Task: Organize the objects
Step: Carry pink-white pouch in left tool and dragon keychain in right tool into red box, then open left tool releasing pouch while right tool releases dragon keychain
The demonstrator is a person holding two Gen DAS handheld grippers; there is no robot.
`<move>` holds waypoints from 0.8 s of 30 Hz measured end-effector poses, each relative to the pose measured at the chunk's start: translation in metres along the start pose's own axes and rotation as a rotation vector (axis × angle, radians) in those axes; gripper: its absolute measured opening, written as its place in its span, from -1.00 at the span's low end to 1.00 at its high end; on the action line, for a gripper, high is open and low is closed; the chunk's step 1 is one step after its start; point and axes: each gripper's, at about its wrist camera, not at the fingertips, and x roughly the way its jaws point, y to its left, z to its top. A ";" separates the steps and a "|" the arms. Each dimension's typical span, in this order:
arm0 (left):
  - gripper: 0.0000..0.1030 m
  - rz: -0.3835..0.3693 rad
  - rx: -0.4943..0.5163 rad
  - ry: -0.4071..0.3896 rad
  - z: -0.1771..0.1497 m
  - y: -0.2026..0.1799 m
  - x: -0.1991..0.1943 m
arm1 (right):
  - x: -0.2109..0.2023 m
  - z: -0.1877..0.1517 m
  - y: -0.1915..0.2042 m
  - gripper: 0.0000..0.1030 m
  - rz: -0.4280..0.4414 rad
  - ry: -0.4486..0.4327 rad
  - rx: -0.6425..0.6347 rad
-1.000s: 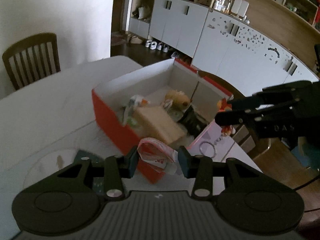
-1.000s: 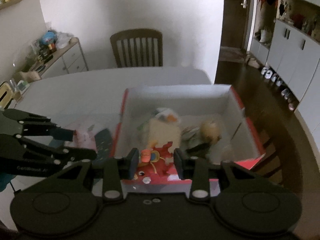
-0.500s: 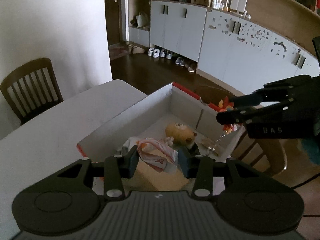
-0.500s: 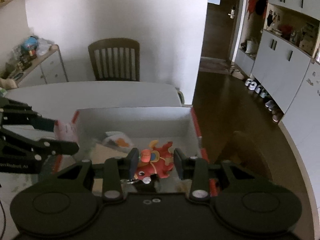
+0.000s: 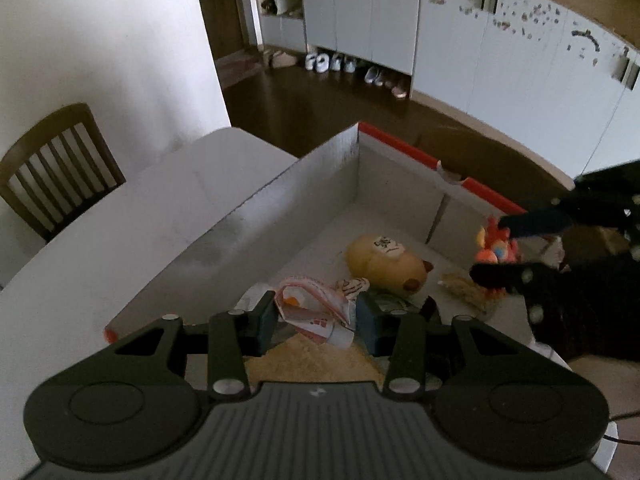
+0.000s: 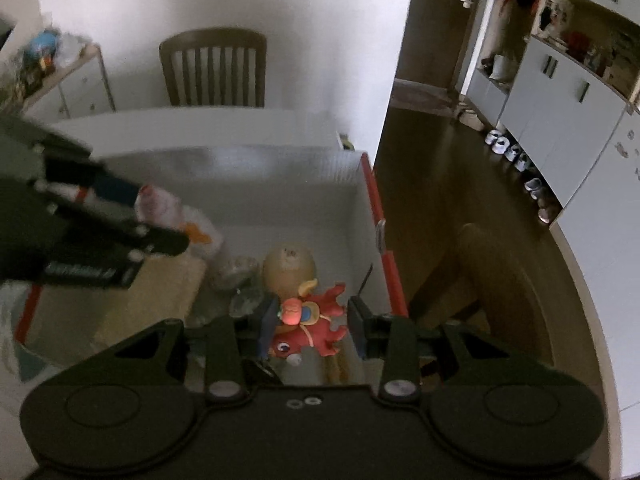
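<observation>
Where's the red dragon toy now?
Right wrist view: red dragon toy sits between the right gripper fingers, above the box, just near of the yellow plush.

The box point(image 5: 304, 184) looks like matt cardboard, grey-white inside with a red outside. The grippers' bodies are matt black plastic with small shiny metal screws. The pouch point(image 5: 316, 308) is glossy, crinkled foil or plastic – the red toy point(image 6: 308, 328) looks smooth, rubbery. The chair point(image 6: 214, 68) is dark wood.

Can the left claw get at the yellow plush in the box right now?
Probably not yet: the left claw is shut on a pink-and-white pouch. The path to the yellow plush looks open once it drops that.
</observation>
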 end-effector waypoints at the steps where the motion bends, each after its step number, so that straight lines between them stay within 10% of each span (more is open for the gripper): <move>1: -0.19 0.001 0.001 0.007 0.002 -0.001 0.005 | 0.003 -0.002 0.002 -0.28 0.001 0.007 -0.015; 24: -0.18 -0.017 0.033 0.138 0.003 -0.012 0.064 | 0.030 -0.017 0.013 -0.22 0.065 0.104 -0.009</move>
